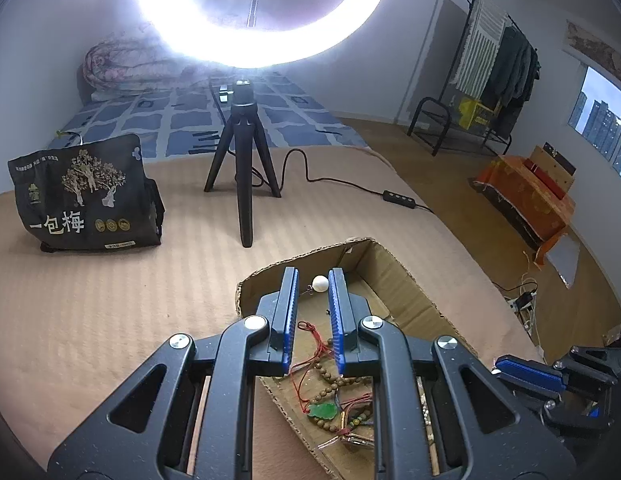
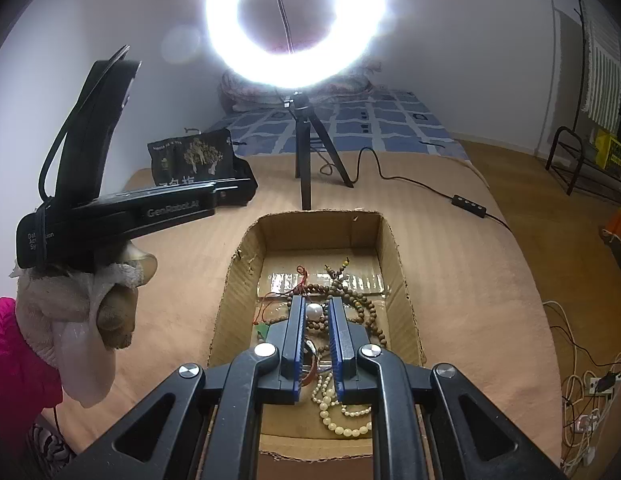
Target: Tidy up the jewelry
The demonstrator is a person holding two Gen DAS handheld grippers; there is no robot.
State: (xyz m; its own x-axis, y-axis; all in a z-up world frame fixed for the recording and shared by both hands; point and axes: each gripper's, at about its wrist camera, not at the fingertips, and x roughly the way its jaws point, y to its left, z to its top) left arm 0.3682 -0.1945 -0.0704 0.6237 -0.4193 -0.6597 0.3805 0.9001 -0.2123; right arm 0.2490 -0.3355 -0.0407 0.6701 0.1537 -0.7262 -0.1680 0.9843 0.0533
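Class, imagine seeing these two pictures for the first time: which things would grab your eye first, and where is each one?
First the glaring ring light on its black tripod, at the far side of the tan cloth. Next the open cardboard box nearer the camera, holding tangled wooden beads, cream beads and a green pendant. A white pearl shows between the right hand-held gripper fingers.

Both wrist fisheyes look steeply down along their fingers, close over the cardboard box (image 1: 394, 276), facing the ring light (image 2: 296, 24); both share box, tripod (image 1: 242, 152), bed.
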